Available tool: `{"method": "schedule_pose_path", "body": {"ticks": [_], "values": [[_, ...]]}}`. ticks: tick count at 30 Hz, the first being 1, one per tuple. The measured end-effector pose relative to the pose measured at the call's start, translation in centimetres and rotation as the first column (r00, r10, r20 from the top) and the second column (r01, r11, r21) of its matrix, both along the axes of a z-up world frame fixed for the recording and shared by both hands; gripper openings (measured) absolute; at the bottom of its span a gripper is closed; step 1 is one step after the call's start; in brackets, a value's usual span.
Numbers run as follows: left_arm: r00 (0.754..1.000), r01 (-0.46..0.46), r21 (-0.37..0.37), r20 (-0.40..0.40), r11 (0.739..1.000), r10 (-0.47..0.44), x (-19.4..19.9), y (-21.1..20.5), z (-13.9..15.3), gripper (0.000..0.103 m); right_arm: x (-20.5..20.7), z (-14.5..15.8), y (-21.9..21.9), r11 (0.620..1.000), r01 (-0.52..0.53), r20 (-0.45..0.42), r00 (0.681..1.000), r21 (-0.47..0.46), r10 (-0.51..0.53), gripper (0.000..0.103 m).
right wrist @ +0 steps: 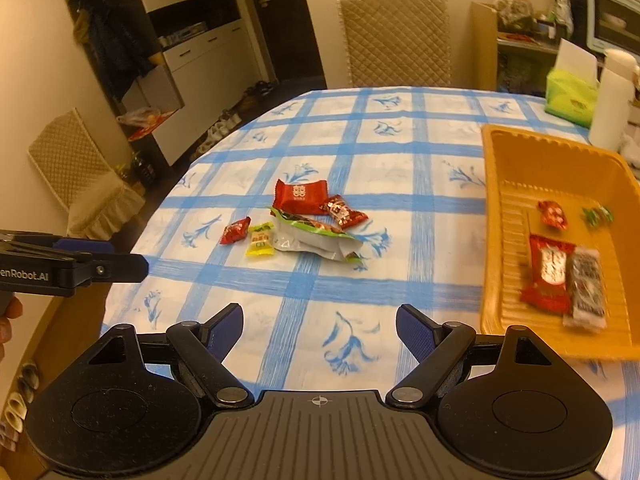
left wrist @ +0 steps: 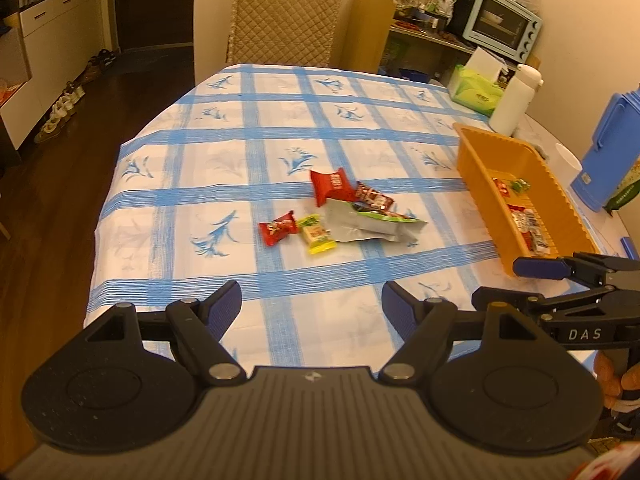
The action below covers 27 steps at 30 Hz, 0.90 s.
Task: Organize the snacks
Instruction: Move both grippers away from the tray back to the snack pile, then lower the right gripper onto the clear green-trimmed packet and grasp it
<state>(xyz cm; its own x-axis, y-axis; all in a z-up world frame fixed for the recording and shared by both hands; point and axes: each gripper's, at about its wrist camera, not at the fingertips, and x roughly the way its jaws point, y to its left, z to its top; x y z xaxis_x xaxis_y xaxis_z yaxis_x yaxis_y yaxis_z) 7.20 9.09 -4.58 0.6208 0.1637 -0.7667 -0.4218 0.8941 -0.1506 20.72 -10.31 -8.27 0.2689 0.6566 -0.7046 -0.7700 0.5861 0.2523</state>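
Observation:
Several snacks lie in a loose pile mid-table: a large red packet (left wrist: 331, 185) (right wrist: 301, 197), a silver-green pouch (left wrist: 368, 224) (right wrist: 316, 236), a small red candy (left wrist: 278, 228) (right wrist: 235, 230), a yellow-green candy (left wrist: 317, 235) (right wrist: 261, 239) and a dark red candy (left wrist: 374, 197) (right wrist: 345, 211). An orange basket (left wrist: 476, 160) (right wrist: 492, 208) at the right holds several snacks, among them a red packet (right wrist: 549, 272). My left gripper (left wrist: 311, 304) is open and empty above the near table. My right gripper (right wrist: 319, 326) is open and empty, left of the basket.
The table has a blue-checked cloth (left wrist: 248, 152). A green tissue pack (left wrist: 476, 90), a white bottle (left wrist: 514, 98), a white cup (left wrist: 566, 160) and a blue container (left wrist: 608, 152) stand at the far right. A quilted chair (left wrist: 284, 16) stands behind the table.

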Motion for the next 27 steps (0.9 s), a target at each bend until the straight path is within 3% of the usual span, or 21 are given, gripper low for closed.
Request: {"method": "schedule_pose_path", "body": {"ticks": [9, 27], "values": [[1.0, -0.026, 0.014, -0.011, 1.0, 0.026, 0.4, 1.5, -0.8, 0.075, 1.5, -0.7, 2.2, 0.997, -0.069, 0.064, 0.995, -0.019, 0.07, 0.083], [0.998, -0.052, 0.04, -0.043, 0.998, 0.054, 3.5, 4.0, -2.8, 0.075, 5.2, -2.6, 7.7, 0.977, -0.203, 0.123, 0.97, -0.068, 0.21, 0.057]]}}
